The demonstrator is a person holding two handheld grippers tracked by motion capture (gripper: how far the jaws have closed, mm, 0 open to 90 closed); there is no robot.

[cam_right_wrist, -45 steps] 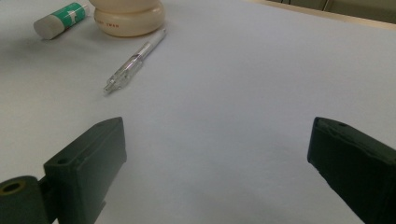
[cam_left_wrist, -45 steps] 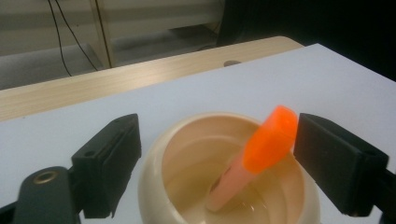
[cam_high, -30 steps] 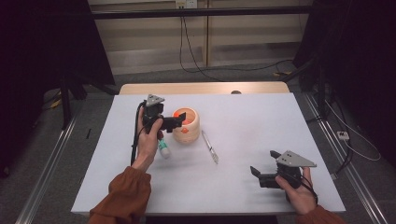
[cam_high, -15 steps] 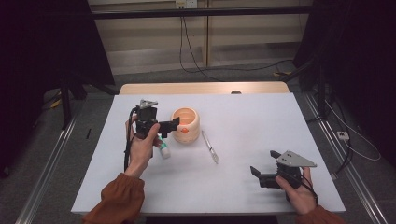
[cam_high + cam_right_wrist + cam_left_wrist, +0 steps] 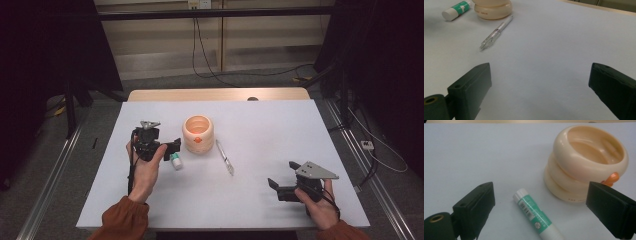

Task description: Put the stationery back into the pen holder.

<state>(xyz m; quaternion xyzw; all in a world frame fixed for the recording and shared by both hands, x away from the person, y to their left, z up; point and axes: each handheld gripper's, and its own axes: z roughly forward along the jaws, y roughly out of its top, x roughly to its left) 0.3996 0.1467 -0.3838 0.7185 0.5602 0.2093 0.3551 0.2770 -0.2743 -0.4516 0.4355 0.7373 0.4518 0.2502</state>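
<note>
A cream ringed pot [image 5: 198, 133] [image 5: 584, 162] with an orange mark stands mid-table, empty inside. A white and green glue stick [image 5: 175, 161] [image 5: 537, 215] [image 5: 456, 10] lies flat just left of it. A clear pen [image 5: 224, 157] [image 5: 496, 32] lies to the pot's right. My left gripper [image 5: 174, 145] [image 5: 544, 212] hovers above the glue stick, open, its jaws spread on either side of the tube without touching it. My right gripper [image 5: 283, 180] [image 5: 541, 92] rests open near the front right of the table, nothing between its jaws.
The white tabletop [image 5: 265, 130] has free room at the right and back. A wooden strip [image 5: 215, 95] runs along the far edge. Cables [image 5: 210, 60] lie on the floor behind, and metal rails [image 5: 50, 170] flank the table.
My left gripper has drawn back from the pot toward the left and front, and now sits over the glue stick. The right gripper has not moved.
</note>
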